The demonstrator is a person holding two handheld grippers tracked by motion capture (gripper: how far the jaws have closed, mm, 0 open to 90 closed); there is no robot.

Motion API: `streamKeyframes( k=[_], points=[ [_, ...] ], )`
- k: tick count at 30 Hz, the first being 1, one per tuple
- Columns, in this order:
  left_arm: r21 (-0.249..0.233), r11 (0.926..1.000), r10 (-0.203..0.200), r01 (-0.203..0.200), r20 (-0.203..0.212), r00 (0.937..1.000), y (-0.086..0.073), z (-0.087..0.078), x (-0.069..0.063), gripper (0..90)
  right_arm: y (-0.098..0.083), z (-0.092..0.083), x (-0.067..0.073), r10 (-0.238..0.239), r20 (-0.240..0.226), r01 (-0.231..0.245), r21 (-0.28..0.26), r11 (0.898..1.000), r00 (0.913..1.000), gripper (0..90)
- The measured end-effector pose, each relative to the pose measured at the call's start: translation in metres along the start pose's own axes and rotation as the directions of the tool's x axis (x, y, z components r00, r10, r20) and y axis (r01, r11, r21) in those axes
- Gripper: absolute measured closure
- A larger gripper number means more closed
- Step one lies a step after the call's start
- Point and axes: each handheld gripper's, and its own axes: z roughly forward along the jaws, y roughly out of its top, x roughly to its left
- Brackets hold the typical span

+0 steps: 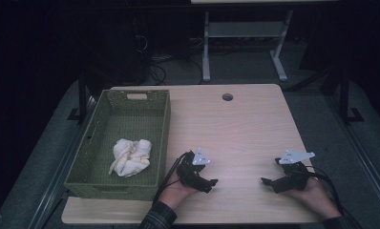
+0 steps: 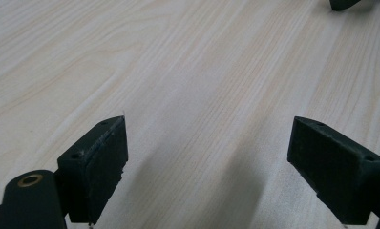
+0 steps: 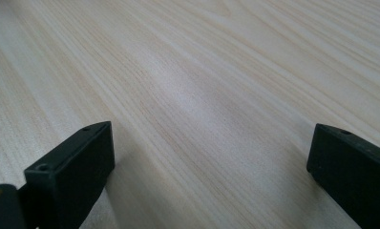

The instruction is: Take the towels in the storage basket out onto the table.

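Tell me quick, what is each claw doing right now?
Left claw: open, holding nothing, over the bare wooden table.
Right claw: open, holding nothing.

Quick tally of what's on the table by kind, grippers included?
Green basket: 1
White cloth, bundled inside the basket: 1
Grippers, both open and resting on bare wood: 2, the left gripper and the right gripper
Total: 4
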Motion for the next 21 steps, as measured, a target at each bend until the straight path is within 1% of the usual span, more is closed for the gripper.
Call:
streamKeyframes(
  k=[3, 12, 15, 21],
  points=[
    [0.003, 1.0, -0.004, 0.004, 0.005, 1.0, 0.0007, -0.0004, -0.0003, 13.0, 0.0, 0.0, 0.0, 0.0, 0.0, 0.0, 0.0, 1.0, 1.0, 1.8],
    [0.0, 1.0, -0.005, 0.005, -0.002, 1.0, 0.0045, -0.0044, -0.0012, 13.0, 0.0, 0.0001, -0.0002, -0.006, -0.002, 0.006, 0.0, 1.0, 1.0, 1.7],
    [0.001, 1.0, 0.001, -0.001, -0.012, 0.9999, 0.0063, -0.006, -0.0008, 13.0, 0.0, 0.0001, -0.0002, -0.006, -0.002, 0.006, 0.0, 1.0, 1.0, 1.7],
    [-0.002, 1.0, -0.009, 0.009, -0.018, 0.9998, 0.0086, -0.0093, -0.0005, 13.0, 0.0, 0.0001, -0.0002, -0.006, -0.002, 0.006, 0.0, 1.0, 1.0, 1.7]
  ],
)
